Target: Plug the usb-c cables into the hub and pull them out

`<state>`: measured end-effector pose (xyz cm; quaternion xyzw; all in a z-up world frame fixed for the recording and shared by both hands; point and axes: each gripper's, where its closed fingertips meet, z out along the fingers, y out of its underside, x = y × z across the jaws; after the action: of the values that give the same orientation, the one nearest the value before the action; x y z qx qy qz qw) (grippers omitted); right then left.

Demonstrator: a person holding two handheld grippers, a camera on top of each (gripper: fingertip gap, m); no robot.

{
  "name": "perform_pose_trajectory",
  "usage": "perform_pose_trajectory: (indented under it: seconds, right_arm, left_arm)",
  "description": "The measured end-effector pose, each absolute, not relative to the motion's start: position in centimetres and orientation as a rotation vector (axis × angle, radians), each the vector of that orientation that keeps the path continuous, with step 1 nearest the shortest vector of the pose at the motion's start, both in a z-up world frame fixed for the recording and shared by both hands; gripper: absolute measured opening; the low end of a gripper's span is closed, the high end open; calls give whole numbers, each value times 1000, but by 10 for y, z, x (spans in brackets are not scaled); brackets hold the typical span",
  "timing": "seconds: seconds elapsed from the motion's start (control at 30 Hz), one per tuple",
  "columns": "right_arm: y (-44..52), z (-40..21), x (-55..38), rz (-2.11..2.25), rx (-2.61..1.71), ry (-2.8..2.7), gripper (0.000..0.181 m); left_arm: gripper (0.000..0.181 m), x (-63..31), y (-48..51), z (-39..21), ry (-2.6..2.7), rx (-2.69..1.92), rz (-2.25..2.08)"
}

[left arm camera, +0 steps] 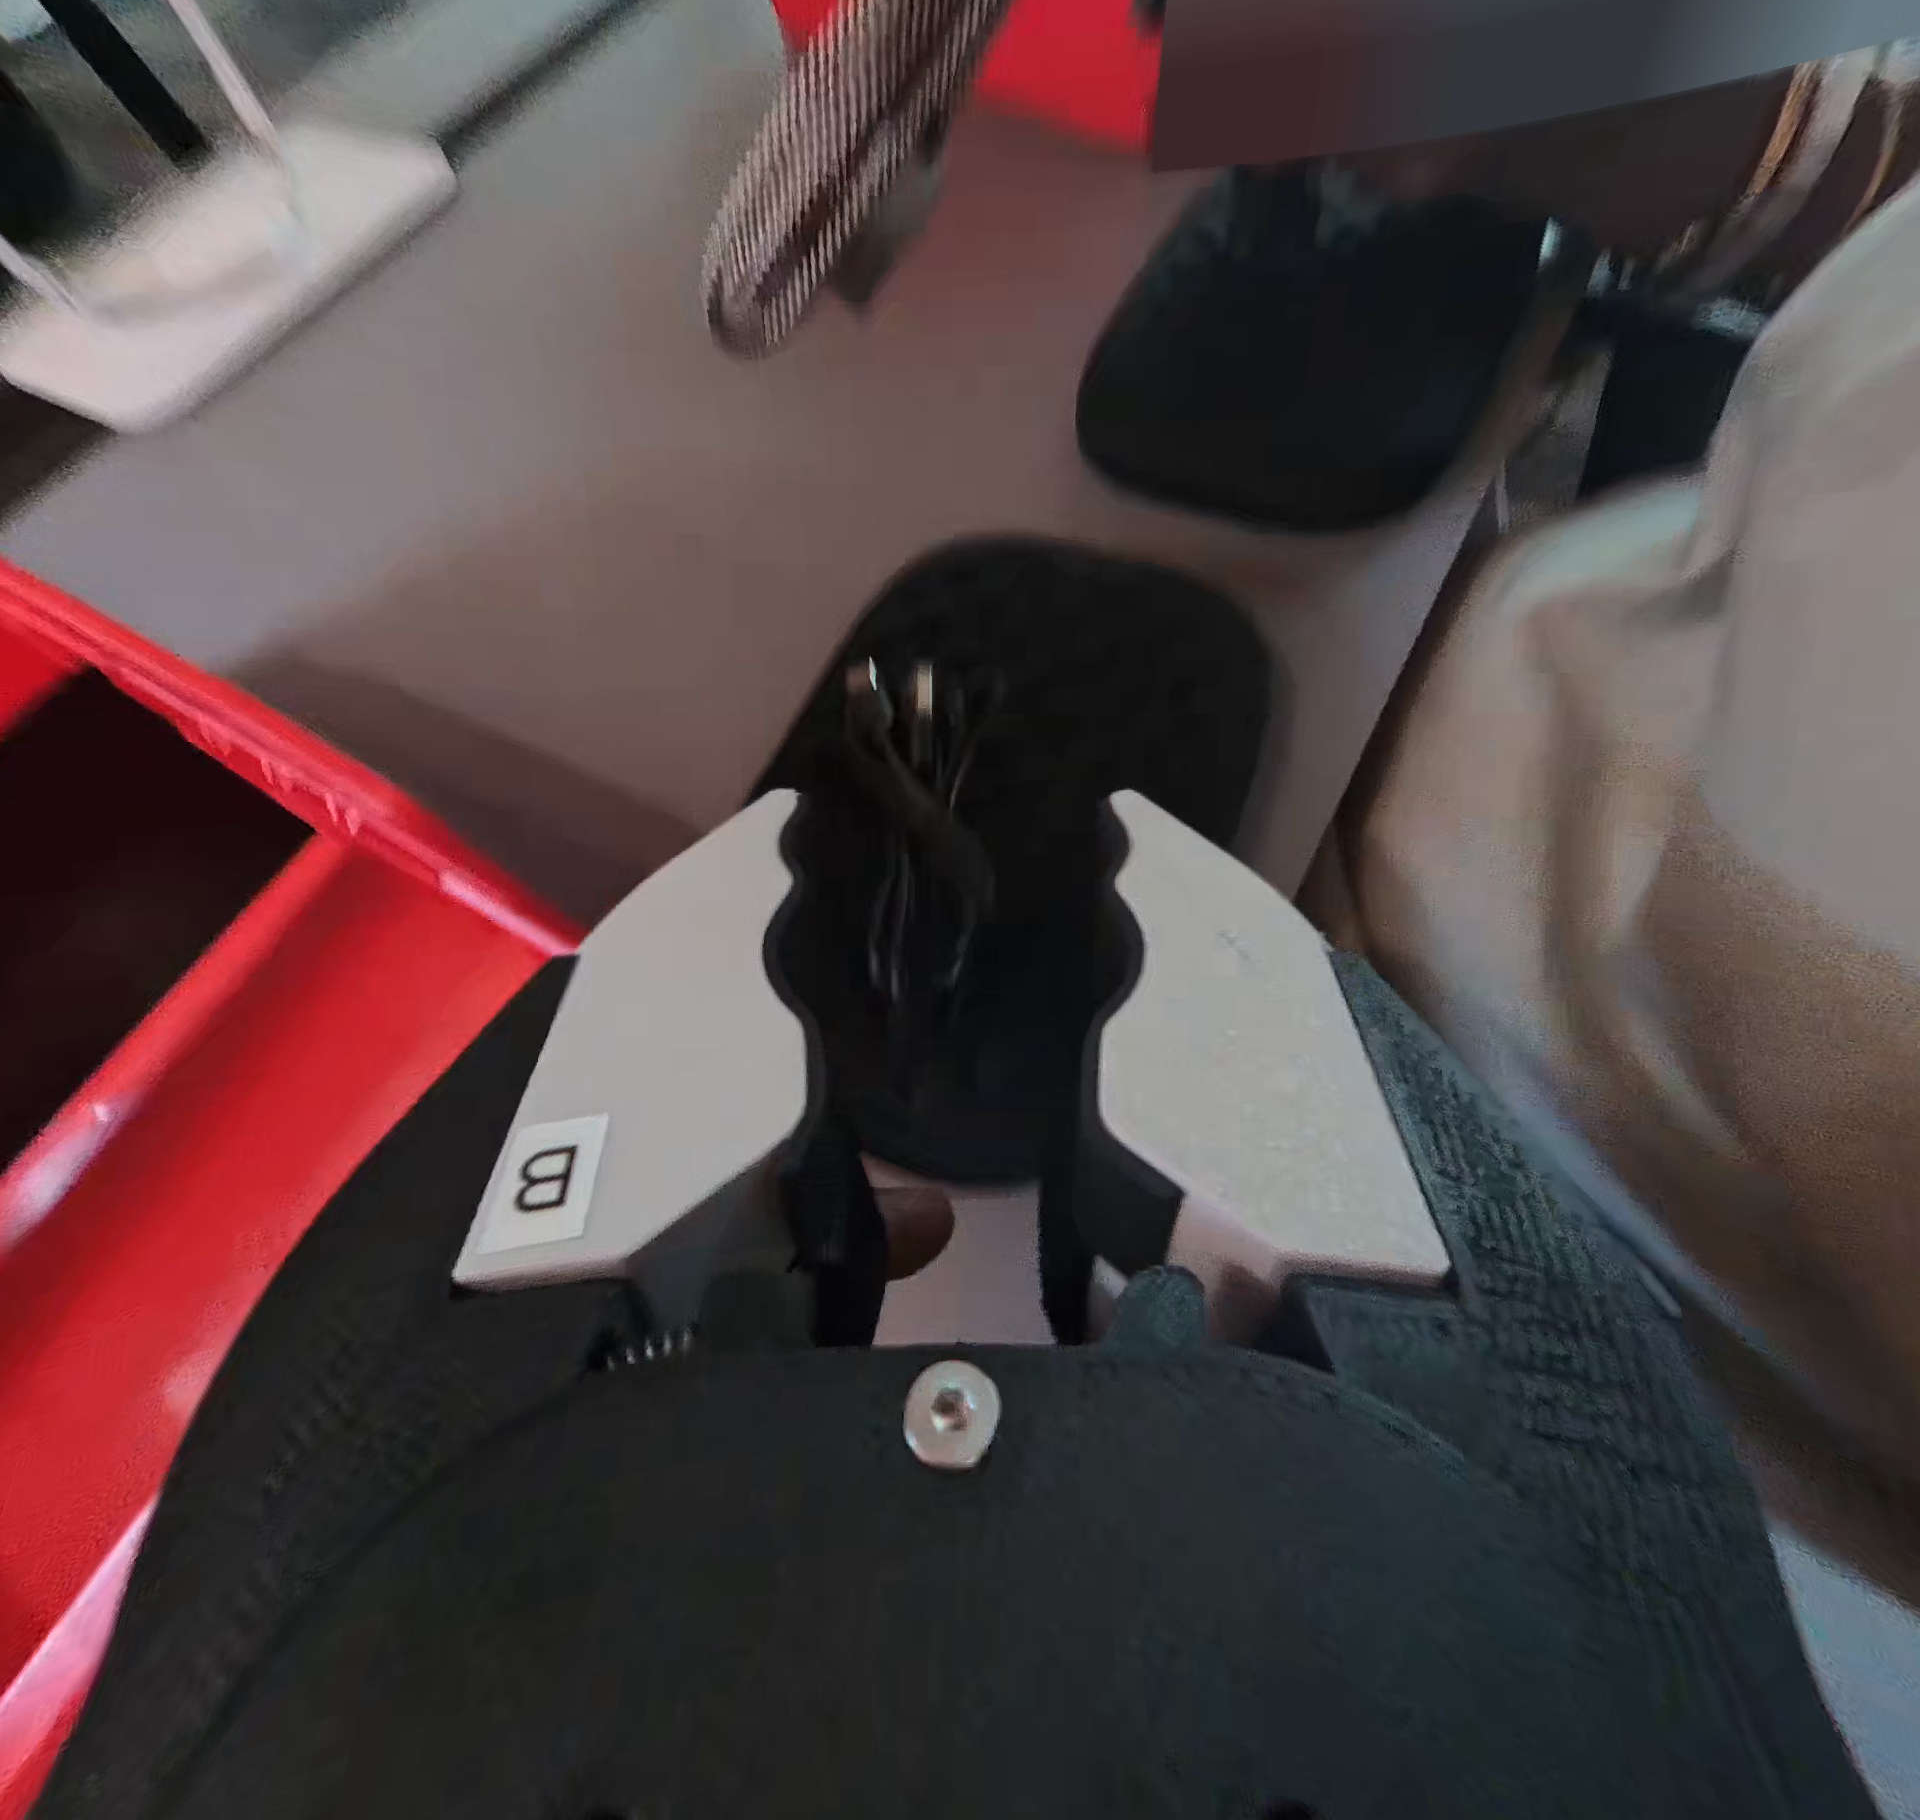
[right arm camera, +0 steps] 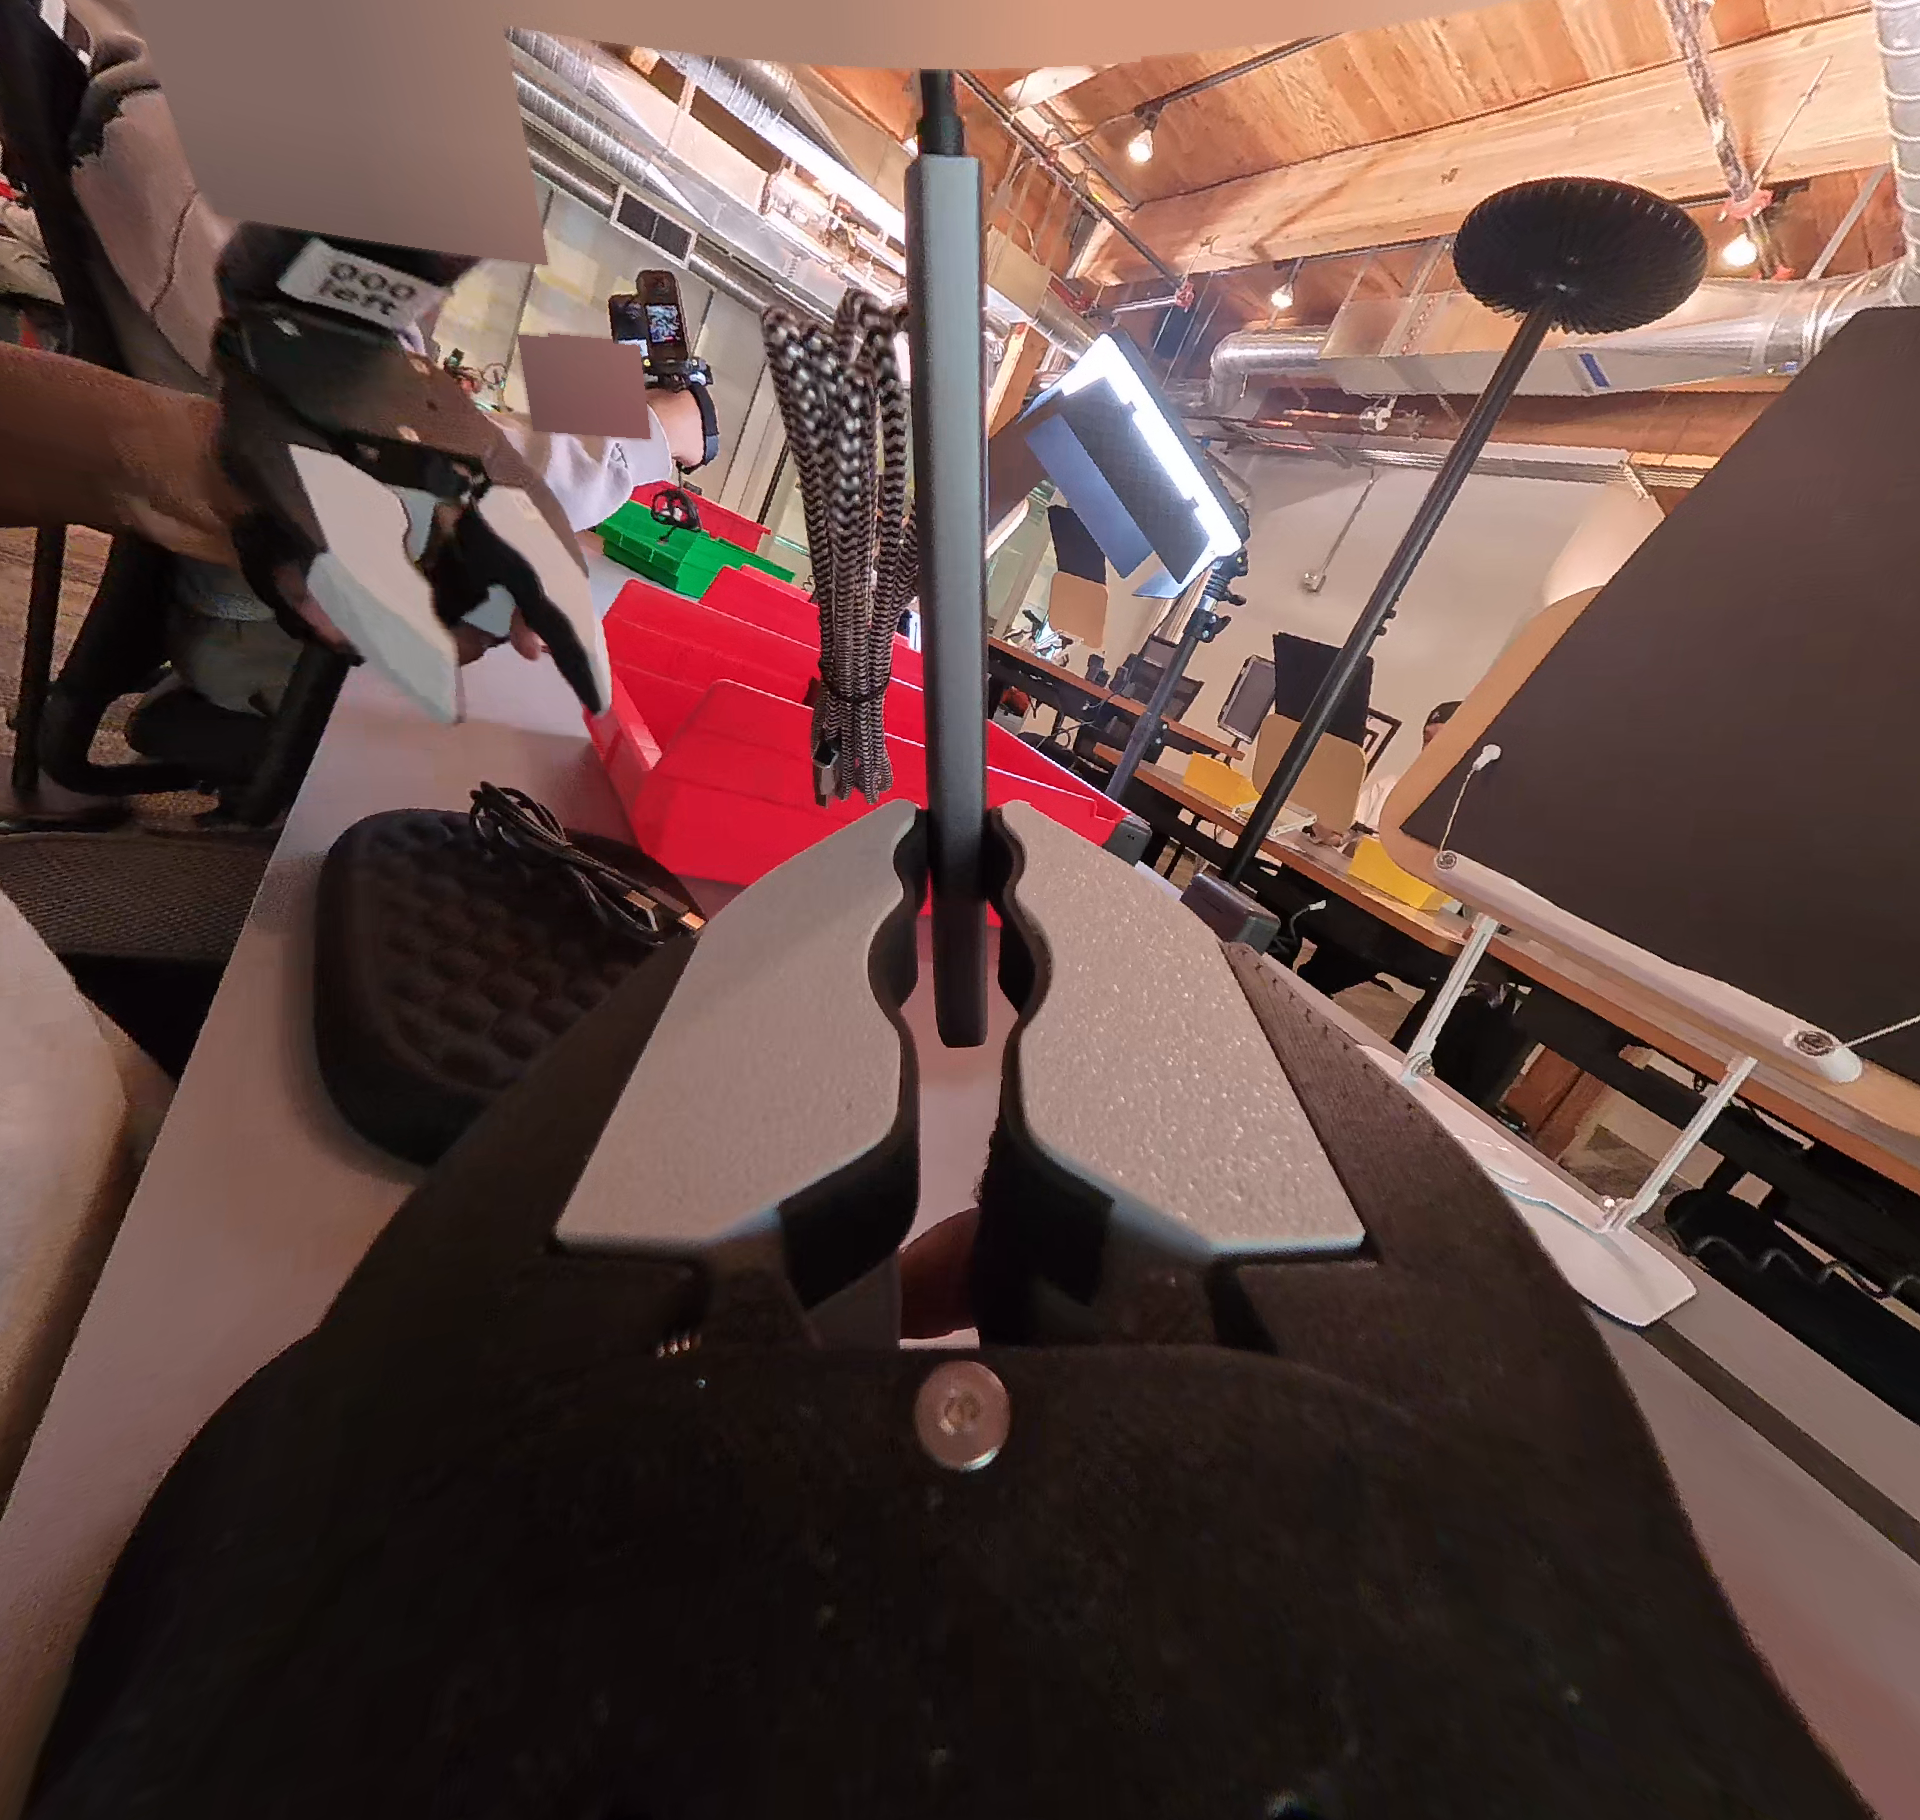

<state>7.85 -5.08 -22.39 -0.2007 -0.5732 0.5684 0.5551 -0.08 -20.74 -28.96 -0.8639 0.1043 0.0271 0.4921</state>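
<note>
Meanwhile, the right gripper [right arm camera: 958, 830] is holding the hub [right arm camera: 945, 544] upright, jaws clenched on it. The left gripper [left arm camera: 951, 814], jaws released, is hovering over a black cable [left arm camera: 914, 835] at 12 o'clock.

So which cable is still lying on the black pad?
The plain black cable, coiled on the black pad below the open left gripper. The black-and-white braided cable hangs in the air beside the hub clamped by the right gripper.

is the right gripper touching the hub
Touching. The right wrist view shows the right gripper shut on the slim dark hub, both fingertips pressed against its sides with no gap.
</note>
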Motion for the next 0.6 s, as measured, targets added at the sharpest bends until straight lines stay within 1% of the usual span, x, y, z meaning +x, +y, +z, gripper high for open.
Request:
perform_pose_trajectory:
  seconds: [0.07,0.1,0.13,0.2,0.3,0.5,0.6]
  right_arm:
    - [-51,-224,79,1346,-473,-1354,9]
    - [-51,-224,79,1347,-472,-1352,9]
    - [-51,-223,79,1348,-473,-1352,9]
    - [-51,-223,79,1350,-474,-1352,9]
    - [-51,-224,80,1344,-473,-1353,9]
    - [-50,-223,80,1343,-470,-1349,9]
    - [-50,-223,80,1345,-470,-1350,9]
  left_arm:
    - [23,9,-192,-274,221,-1974,86]
    - [13,9,-184,-275,221,-1965,107]
    - [8,2,-178,-282,204,-1998,163]
    - [7,-15,-167,-299,182,-2092,251]
    - [12,-13,-154,-313,161,-2155,85]
    - [11,-19,-154,-332,129,-2259,-19]
    - [18,-17,-155,-337,112,-2300,-61]
